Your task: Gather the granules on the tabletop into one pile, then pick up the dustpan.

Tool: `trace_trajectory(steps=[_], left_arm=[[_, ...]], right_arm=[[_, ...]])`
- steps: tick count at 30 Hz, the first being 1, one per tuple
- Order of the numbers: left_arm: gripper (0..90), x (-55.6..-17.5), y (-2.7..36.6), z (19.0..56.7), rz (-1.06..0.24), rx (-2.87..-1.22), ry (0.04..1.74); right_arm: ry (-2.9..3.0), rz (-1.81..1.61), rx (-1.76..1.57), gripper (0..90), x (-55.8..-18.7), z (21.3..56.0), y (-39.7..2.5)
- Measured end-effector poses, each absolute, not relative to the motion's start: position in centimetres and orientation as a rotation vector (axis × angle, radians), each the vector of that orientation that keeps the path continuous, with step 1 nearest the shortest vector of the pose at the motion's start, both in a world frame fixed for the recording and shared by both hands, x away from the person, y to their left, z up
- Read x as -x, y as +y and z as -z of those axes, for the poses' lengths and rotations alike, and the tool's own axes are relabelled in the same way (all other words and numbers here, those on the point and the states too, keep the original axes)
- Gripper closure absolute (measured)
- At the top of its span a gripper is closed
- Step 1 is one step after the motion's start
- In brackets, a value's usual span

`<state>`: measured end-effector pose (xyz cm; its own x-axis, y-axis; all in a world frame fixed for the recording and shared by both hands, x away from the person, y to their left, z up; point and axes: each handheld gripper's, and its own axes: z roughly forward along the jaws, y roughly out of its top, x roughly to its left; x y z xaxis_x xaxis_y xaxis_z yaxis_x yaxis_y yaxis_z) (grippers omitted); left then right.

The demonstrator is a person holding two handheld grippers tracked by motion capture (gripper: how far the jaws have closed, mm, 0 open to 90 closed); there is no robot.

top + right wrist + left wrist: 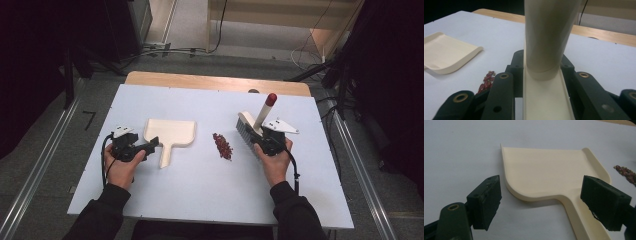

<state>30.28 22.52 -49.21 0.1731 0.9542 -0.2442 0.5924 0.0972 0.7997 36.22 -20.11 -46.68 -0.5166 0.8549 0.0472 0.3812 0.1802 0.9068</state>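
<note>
Brush (251, 127) is held clamped at its base in the right gripper (267, 142), right of centre. Dustpan (170, 135), centre-left, is flanked at its handle by the left gripper's (150, 146) spread jaws. Red bits (222, 145) are piled between.

Black long sleeves (295, 210); 2 black grippers with brass-ringed screw holes, trailing black cables.

Overhead light is even on the worktop (200, 185), surroundings dark. Shadows soft and short. High view slightly soft; brush handle (549, 35) blurred close-up in right gripper view. No glare.
</note>
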Motion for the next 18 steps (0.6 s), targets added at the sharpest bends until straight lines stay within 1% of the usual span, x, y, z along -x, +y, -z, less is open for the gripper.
trace_trajectory(steps=[10, 18], left_arm=[[16.2, -29.6, 22.1, 49.1, -0.548, -1.587, 1.529], [14.3, -28.3, 20.8, 48.7, -0.589, -1.593, 1.515]], right_arm=[[1.955, -1.313, -1.207, 64.1, -36.3, 46.7, -22.5], [1.96, -1.337, -1.199, 64.1, -36.3, 46.6, -23.0]])
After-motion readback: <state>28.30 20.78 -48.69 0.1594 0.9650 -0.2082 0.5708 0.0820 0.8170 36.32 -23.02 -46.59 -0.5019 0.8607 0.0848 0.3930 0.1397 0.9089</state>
